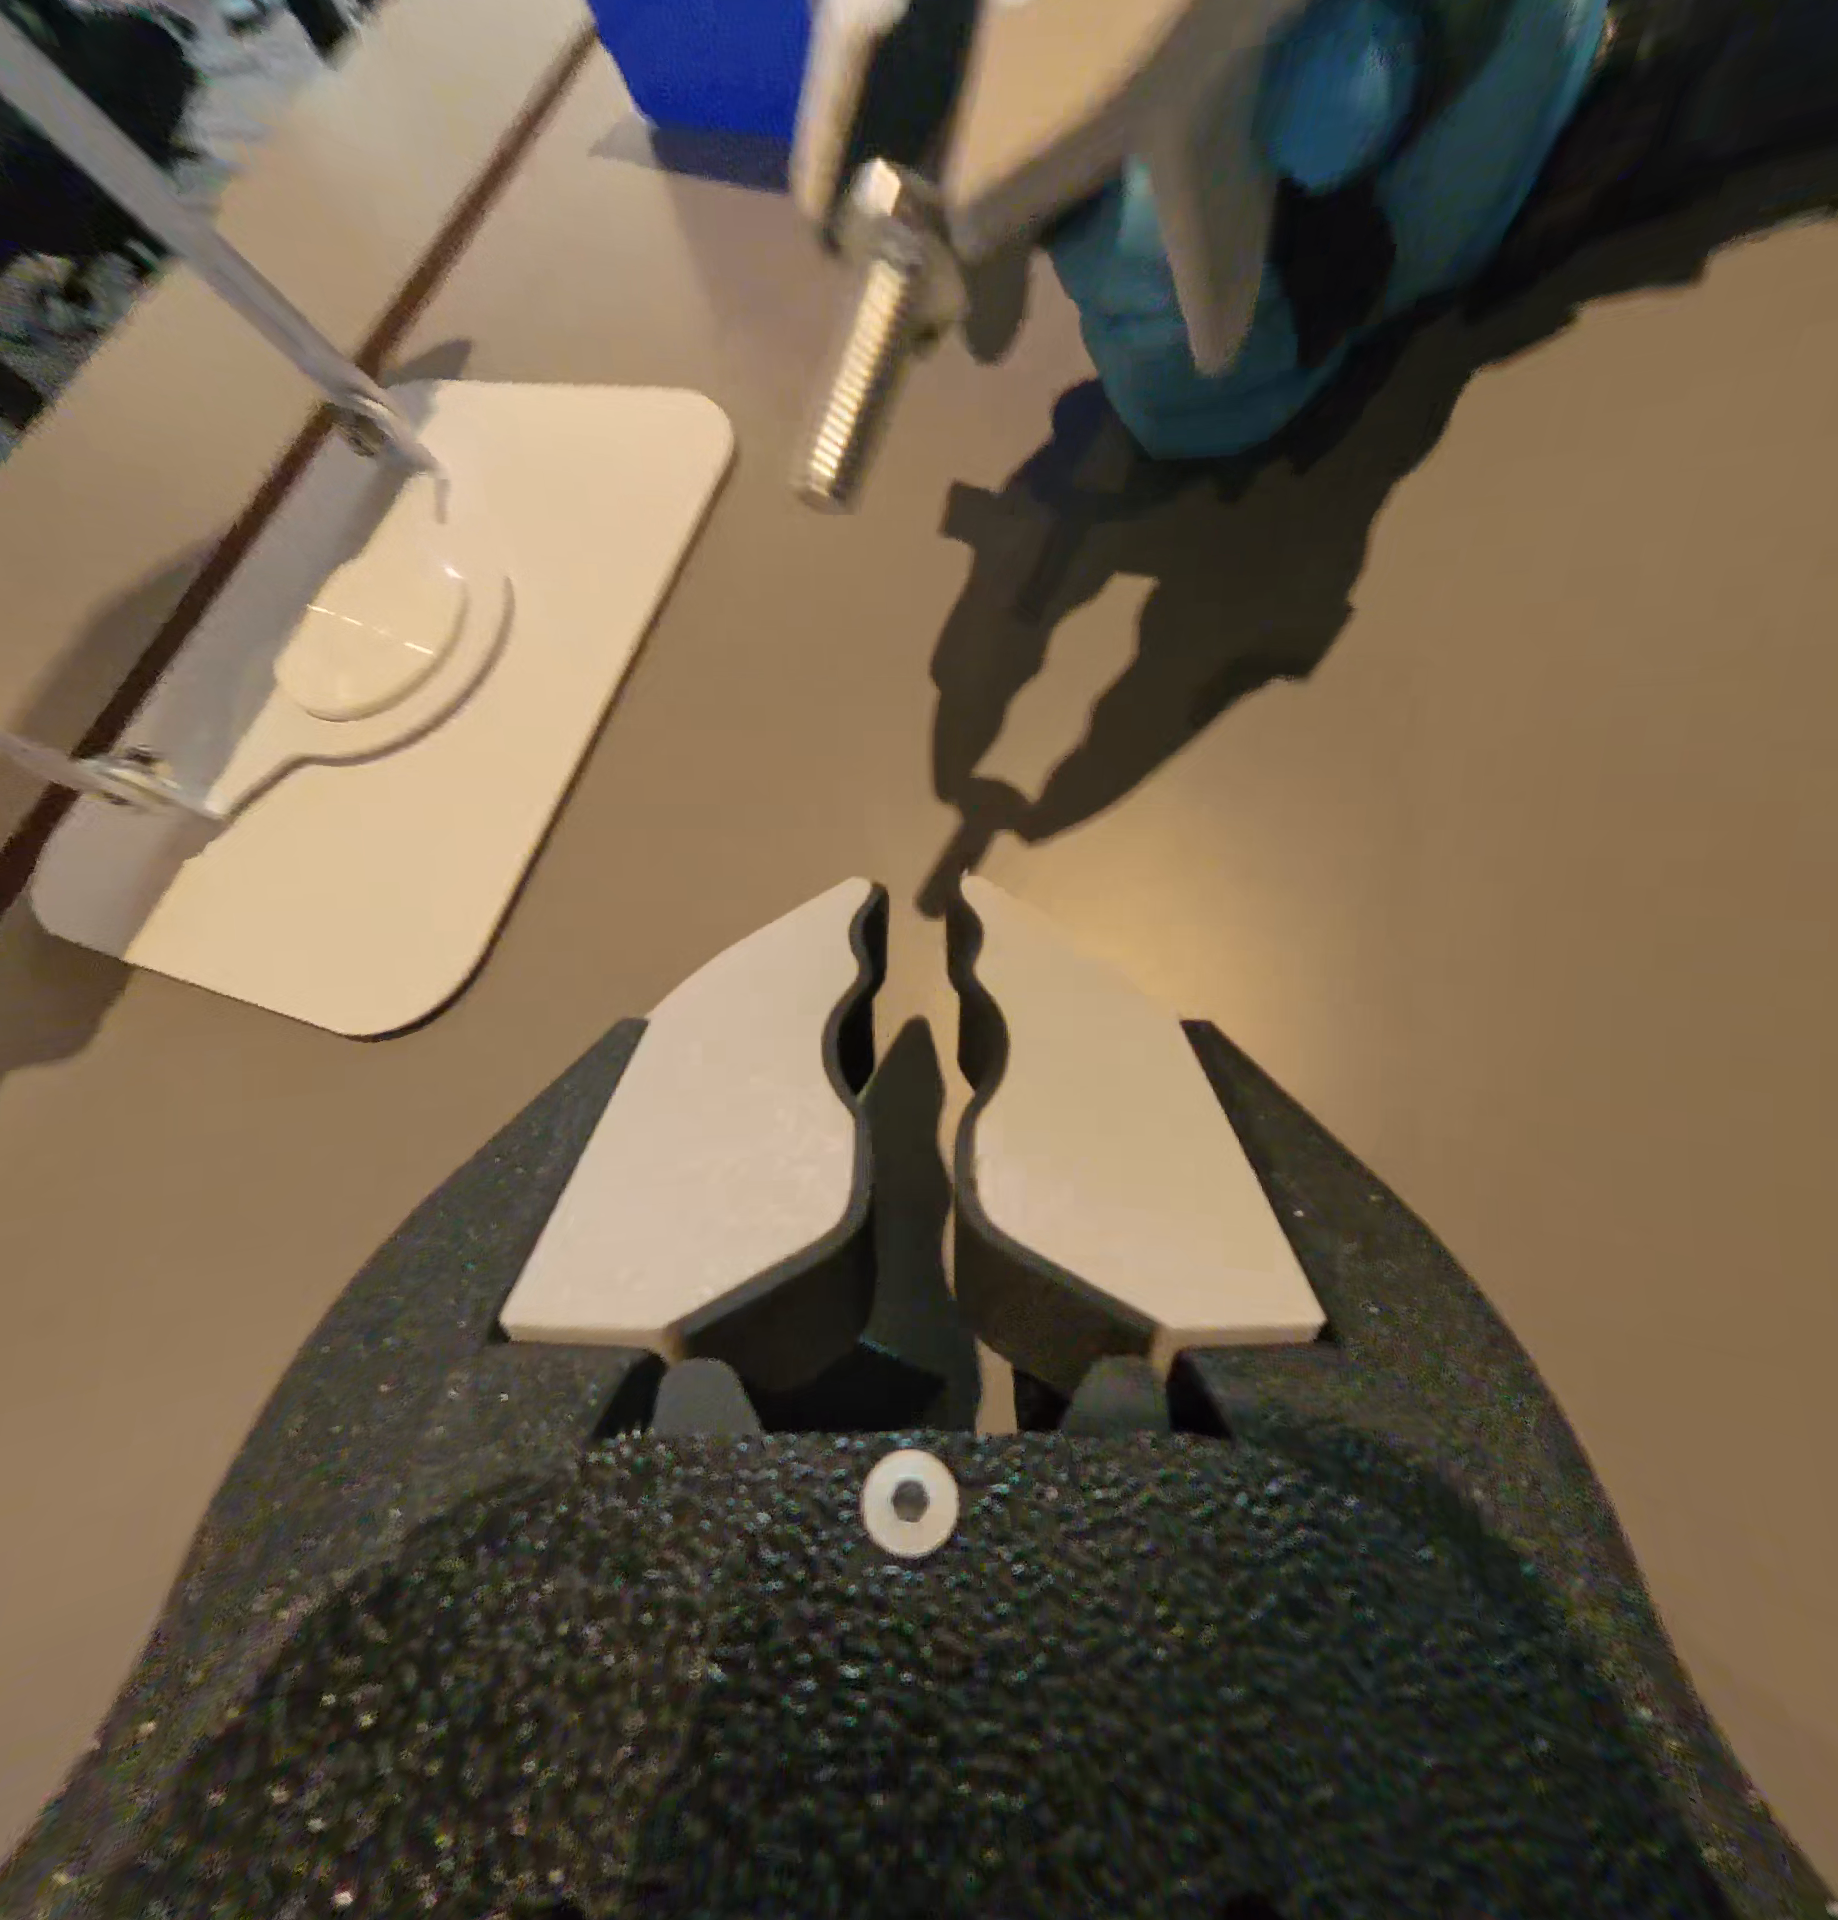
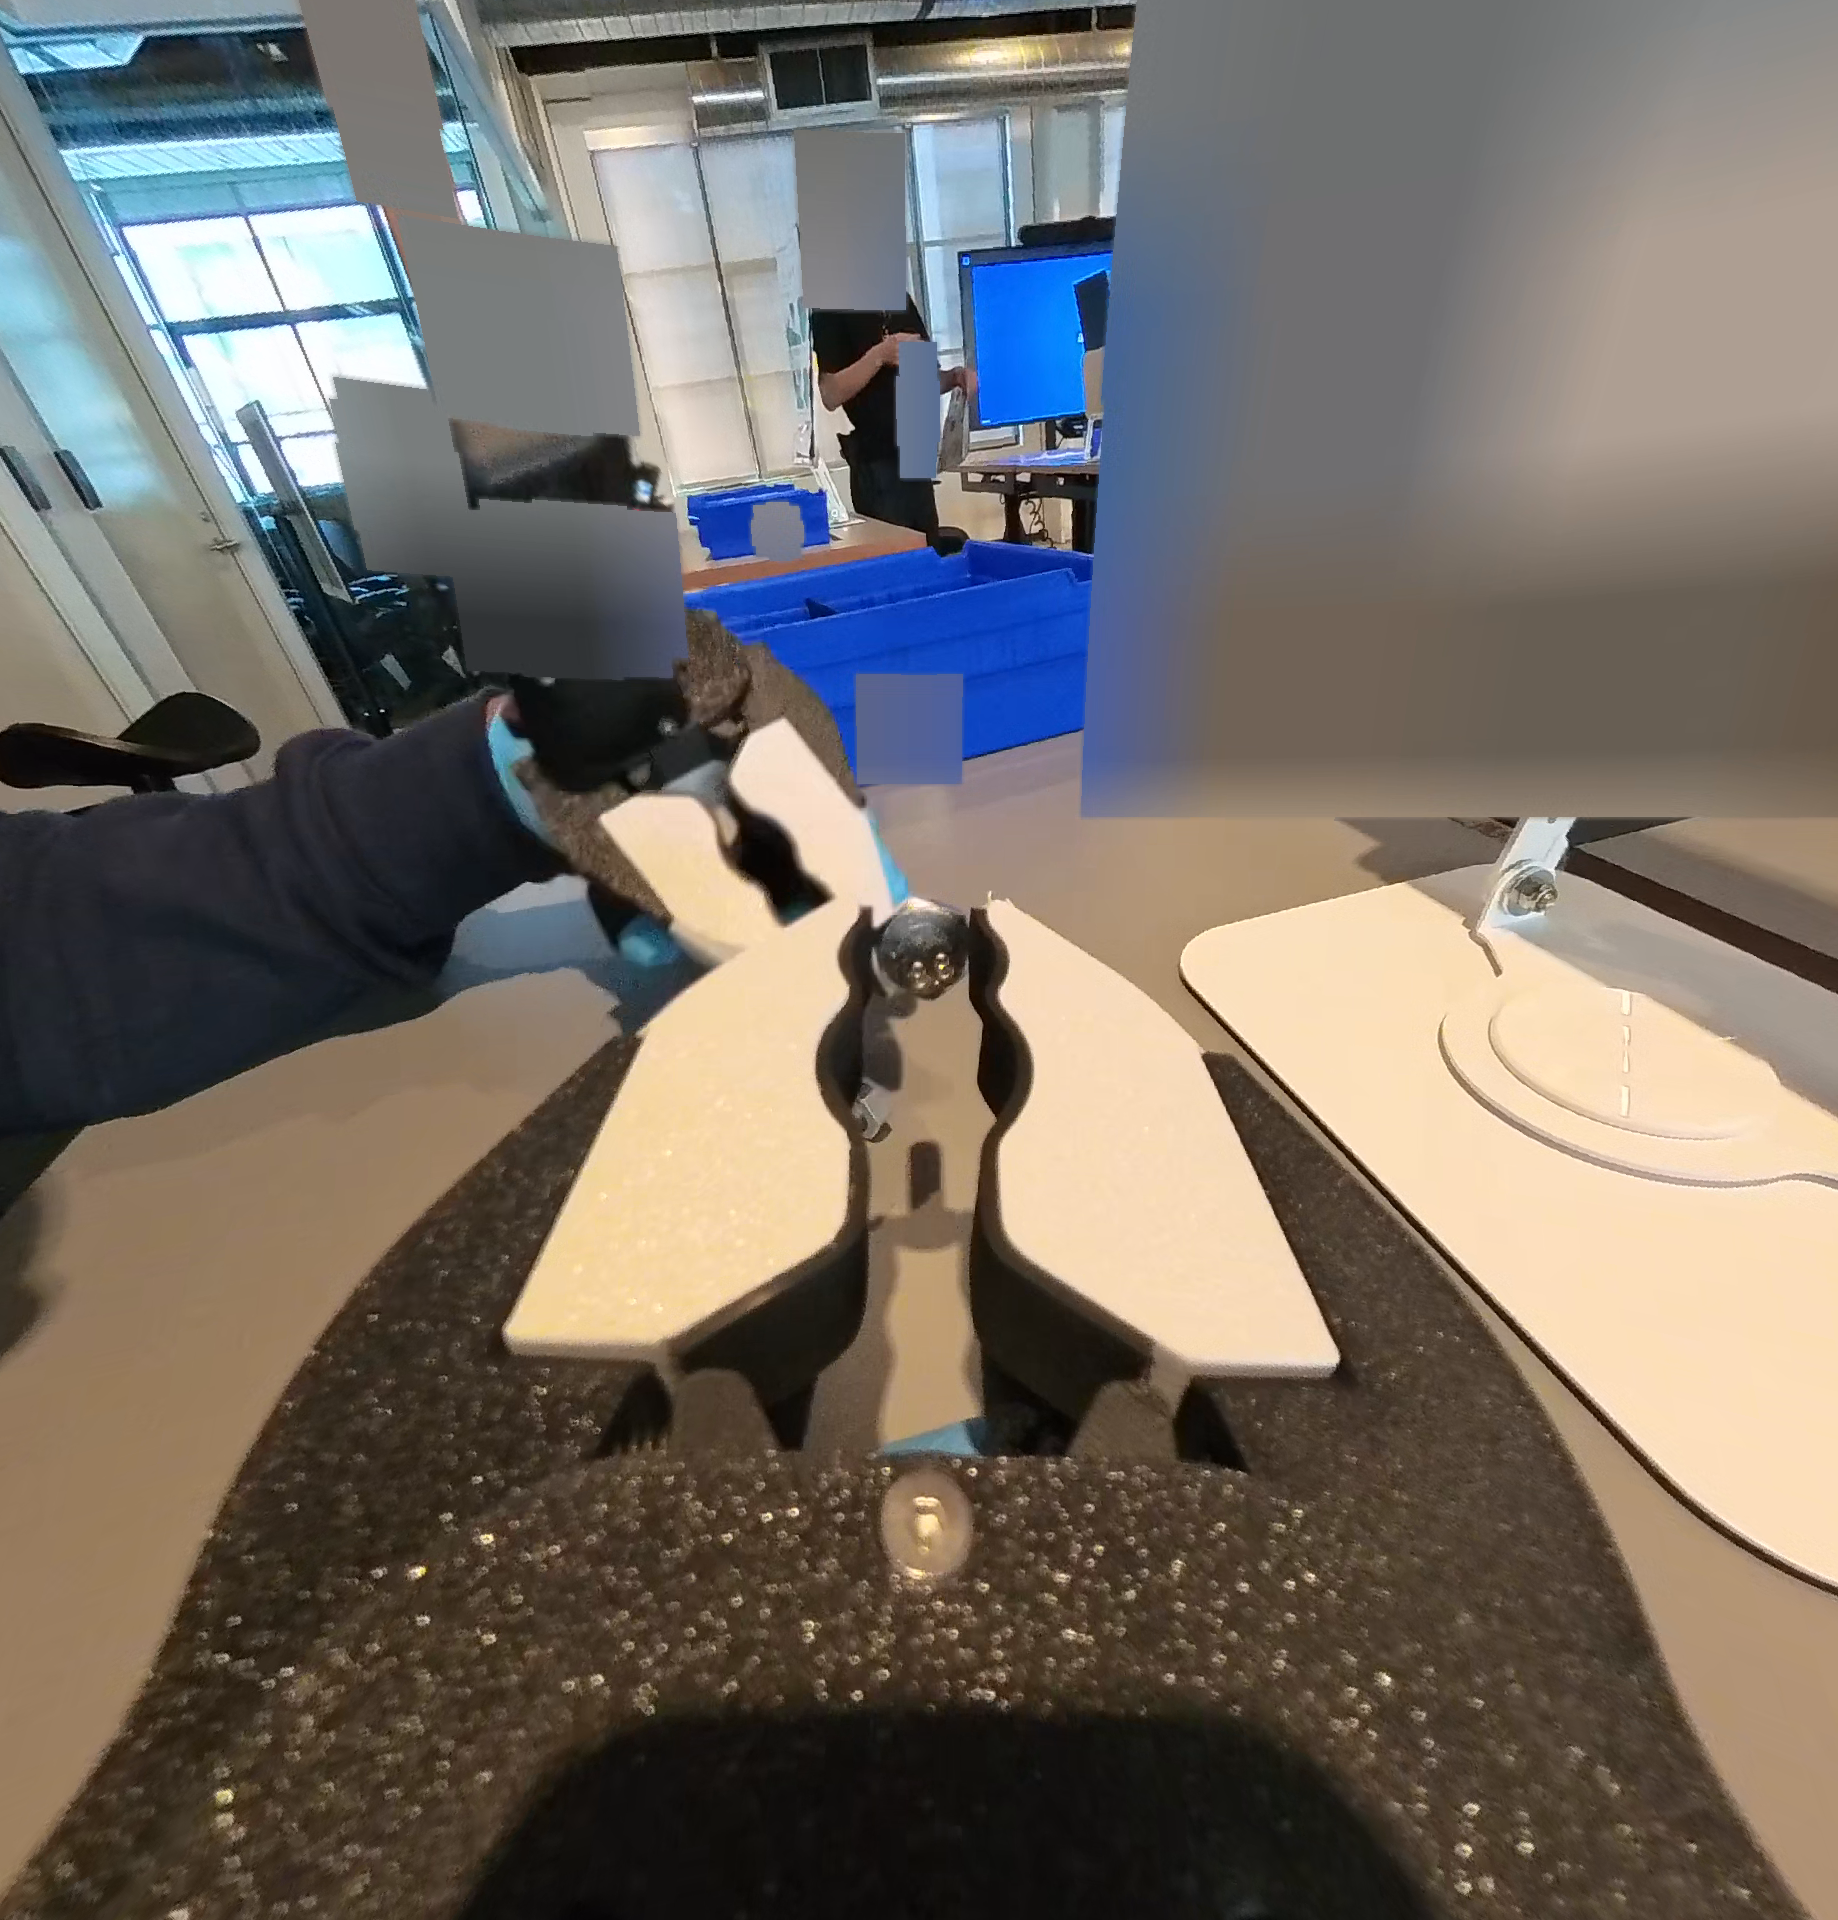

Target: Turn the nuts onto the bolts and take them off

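The right claw (image 2: 920, 961) grips a bolt (image 1: 861, 384) by its head, thread hanging clear above the counter (image 1: 1414, 935). The left claw (image 1: 920, 904) hovers nearly closed and empty. No loose nut is in view, so fetching one probably comes next. A white stand base (image 1: 395, 707) sits left, a blue bin (image 2: 925, 623) beyond.

From my remote station: a white stand base (image 2: 1580, 1226) on the tan table (image 1: 1466, 935), blue bins (image 2: 925, 623) and a lit monitor (image 2: 1034, 332) behind.
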A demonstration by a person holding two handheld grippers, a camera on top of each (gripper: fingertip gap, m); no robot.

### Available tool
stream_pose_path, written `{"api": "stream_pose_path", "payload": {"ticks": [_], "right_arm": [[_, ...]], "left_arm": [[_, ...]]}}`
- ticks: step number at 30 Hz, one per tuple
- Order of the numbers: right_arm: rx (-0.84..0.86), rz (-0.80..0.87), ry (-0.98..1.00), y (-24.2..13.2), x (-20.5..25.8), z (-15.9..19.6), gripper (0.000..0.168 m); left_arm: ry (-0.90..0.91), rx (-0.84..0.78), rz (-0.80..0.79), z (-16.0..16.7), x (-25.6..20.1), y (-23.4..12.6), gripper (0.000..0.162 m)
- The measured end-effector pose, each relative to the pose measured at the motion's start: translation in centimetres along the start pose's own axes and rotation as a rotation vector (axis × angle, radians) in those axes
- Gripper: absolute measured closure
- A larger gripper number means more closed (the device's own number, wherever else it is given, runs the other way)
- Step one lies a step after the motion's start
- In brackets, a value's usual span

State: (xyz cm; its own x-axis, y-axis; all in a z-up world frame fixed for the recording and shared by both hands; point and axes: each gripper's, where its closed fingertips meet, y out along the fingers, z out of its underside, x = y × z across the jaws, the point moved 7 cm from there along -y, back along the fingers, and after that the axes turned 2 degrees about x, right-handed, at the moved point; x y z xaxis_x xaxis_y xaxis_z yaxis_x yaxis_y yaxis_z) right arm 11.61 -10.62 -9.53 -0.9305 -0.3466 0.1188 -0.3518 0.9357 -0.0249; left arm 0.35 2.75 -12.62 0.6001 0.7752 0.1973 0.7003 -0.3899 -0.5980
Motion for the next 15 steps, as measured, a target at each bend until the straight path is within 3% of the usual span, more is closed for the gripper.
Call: {"api": "stream_pose_path", "payload": {"ticks": [1, 6, 15], "right_arm": [[0.002, -0.004, -0.001, 0.0, 0.0, 0.0, 0.151], [-0.002, -0.039, -0.01, 0.0, 0.3, 0.0, 0.152], [-0.048, -0.105, 0.015, -0.2, 0.8, -0.3, 0.152]], "left_arm": [[-0.022, -0.037, -0.029, -0.3, 0.5, -0.4, 0.152], [-0.136, -0.298, -0.067, -2.2, 1.6, -1.4, 0.153], [-0.091, -0.404, 0.051, -3.3, -0.3, 0.0, 0.138]]}}
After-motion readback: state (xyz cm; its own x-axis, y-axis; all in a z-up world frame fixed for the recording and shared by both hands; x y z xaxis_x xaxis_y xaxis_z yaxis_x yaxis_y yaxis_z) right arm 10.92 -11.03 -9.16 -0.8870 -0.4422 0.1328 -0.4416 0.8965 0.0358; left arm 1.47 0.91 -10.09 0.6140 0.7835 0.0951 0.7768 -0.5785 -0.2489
